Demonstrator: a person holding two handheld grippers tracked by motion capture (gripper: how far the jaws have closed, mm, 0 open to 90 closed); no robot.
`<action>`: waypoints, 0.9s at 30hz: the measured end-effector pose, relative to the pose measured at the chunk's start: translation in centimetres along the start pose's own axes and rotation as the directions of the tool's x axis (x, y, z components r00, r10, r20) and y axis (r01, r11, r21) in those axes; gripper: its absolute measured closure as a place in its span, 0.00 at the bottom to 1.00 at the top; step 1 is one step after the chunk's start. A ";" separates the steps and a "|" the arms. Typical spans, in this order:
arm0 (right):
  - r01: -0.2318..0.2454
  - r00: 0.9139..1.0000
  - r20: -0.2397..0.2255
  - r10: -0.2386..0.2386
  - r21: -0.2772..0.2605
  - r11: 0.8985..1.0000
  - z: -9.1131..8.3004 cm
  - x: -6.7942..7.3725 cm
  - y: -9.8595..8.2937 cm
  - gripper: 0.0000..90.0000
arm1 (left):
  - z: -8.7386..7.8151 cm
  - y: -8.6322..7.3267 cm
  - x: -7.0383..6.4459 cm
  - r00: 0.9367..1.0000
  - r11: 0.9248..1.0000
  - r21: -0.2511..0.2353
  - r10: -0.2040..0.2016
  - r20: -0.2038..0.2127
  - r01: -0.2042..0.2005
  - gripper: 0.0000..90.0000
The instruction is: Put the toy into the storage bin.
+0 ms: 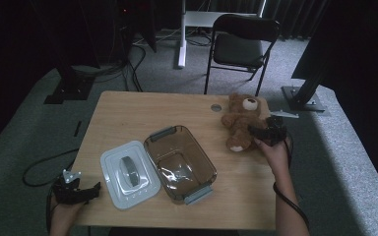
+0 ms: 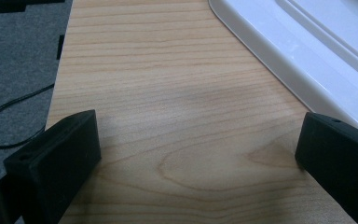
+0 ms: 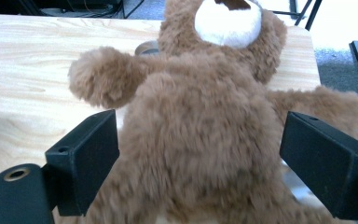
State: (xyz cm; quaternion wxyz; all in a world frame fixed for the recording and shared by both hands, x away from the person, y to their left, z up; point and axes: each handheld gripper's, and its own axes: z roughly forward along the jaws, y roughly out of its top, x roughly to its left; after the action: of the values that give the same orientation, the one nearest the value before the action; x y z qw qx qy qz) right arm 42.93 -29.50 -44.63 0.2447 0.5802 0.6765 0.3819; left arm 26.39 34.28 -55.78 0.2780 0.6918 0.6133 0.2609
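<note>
My right gripper (image 1: 265, 133) has its jaws spread wide around the teddy bear (image 1: 239, 120), one jaw on each side of the brown torso; in the right gripper view the teddy bear (image 3: 205, 140) sits between the jaws, and I cannot tell whether either pad is touching the fur. The bear lies on its back near the far right corner of the tabletop (image 1: 128, 113), head with the white muzzle pointing away from me, one arm stretched out to the side. A small round grommet (image 1: 216, 107) is set into the wood just beside its head.

My left gripper (image 1: 78, 191) hovers at the near left corner of the tabletop, jaws wide apart with nothing between them. In the left gripper view I see bare wood grain between the jaws and the edge of the white lid (image 2: 307, 51) near the right-hand jaw.

That white lid (image 1: 128, 174) lies flat with its grey handle up, just beside the left gripper. Touching its right edge is the clear brown container (image 1: 179, 162), open-topped, with grey latches at both ends, in the middle of the tabletop and well apart from the bear.

Beyond the tabletop, a folding chair (image 1: 241, 46) stands on the grey carpet.
</note>
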 end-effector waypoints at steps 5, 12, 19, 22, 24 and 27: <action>-0.016 1.000 0.004 0.016 0.021 1.000 1.5 0.1 1.1 0.12 | 0.0 0.0 0.0 1.000 1.000 0.000 0.003 0.002 -0.003 0.01; -0.050 0.999 0.018 0.049 0.053 0.997 3.5 -0.2 1.9 0.12 | 0.0 0.0 0.0 1.000 1.000 -0.001 0.004 0.004 -0.004 0.01; -0.081 0.996 0.061 0.072 0.152 0.985 5.8 -0.6 0.9 0.12 | 0.0 0.0 -0.1 1.000 1.000 -0.002 0.007 0.008 -0.007 0.01; -0.122 0.993 0.020 0.120 0.190 0.974 6.7 -1.0 -0.3 0.12 | 0.0 0.0 -0.1 1.000 1.000 -0.002 0.008 0.009 -0.008 0.01; -0.125 0.992 0.002 0.127 0.186 0.975 6.9 -1.0 -0.8 0.12 | 0.0 0.0 -0.1 1.000 1.000 -0.002 0.008 0.009 -0.008 0.01; -0.075 0.997 0.012 0.074 0.180 0.981 7.2 -0.2 -1.3 0.12 | 0.0 -0.1 -0.1 1.000 1.000 -0.001 0.009 0.010 -0.009 0.01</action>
State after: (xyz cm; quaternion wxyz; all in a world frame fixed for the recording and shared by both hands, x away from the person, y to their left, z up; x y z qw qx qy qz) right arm 47.81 -28.05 -49.94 0.1785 0.6260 0.6853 0.3266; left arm 26.32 34.15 -55.79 0.2803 0.6958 0.6085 0.2590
